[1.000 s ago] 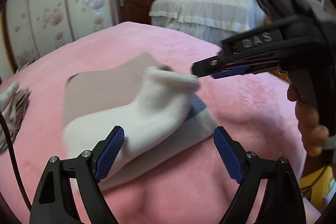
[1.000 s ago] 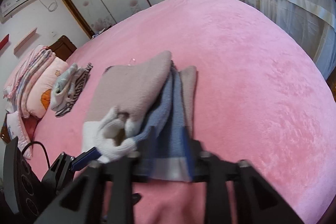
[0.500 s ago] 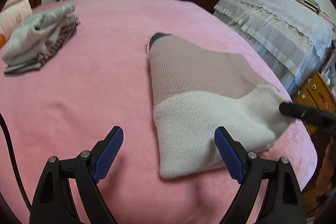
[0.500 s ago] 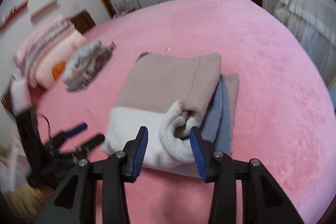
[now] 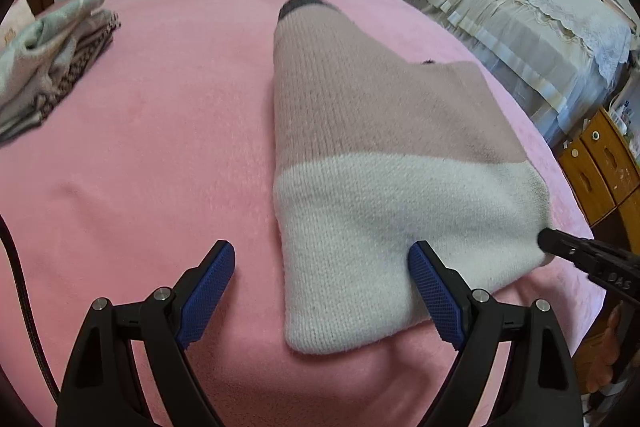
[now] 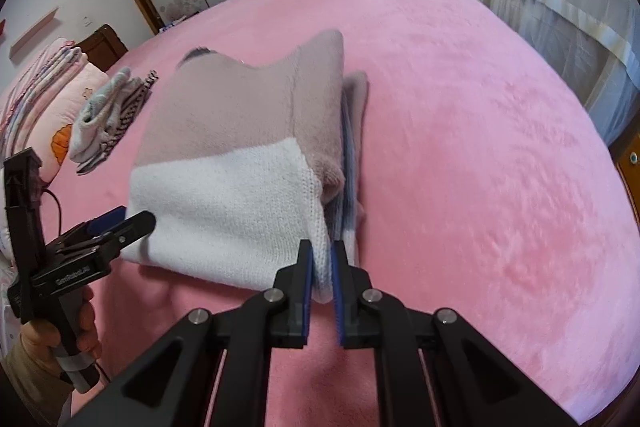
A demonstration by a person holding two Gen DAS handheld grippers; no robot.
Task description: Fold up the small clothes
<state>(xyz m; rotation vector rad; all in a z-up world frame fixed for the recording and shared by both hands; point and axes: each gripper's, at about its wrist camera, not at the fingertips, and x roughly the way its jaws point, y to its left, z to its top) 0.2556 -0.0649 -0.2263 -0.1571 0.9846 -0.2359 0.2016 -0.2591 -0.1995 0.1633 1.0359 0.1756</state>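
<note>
Sweater (image 6: pixel 224 163): my landmark. It lies folded on the pink bed (image 6: pixel 480 155), tan part far from me, white part near me. A blue and grey layer peeks out under its right edge.

Right gripper (image 6: pixel 321 269): at the sweater's near right corner. My fingers have just been closing, and now they pinch the white knit edge between the pads.

Left gripper (image 5: pixel 320 291): at the sweater's near left corner. My fingers are spread wide. One pad sits on the white part and the other on the bed just left of it. They hold nothing.

My job now: I think I am getting both near corners so I can fold the white end over the tan end.

What could go wrong, one: my right pinch has only a thin bit of knit. If I lift fast, the soft wool could slip out and the fold would flop open.

What could go wrong, two: my right pinch may have only the top layers. Then the blue layer under it could stay behind and stick out.

What could go wrong, three: my left fingers could also grab the fuzzy bed cover when they close, because one pad is on it. Then the cover would come up too.

Other clothes (image 5: pixel 52 67): a folded pile far to the sweater's left, well apart.

Boxes or baskets: I see none on the bed, so nothing is inside anything.
</note>
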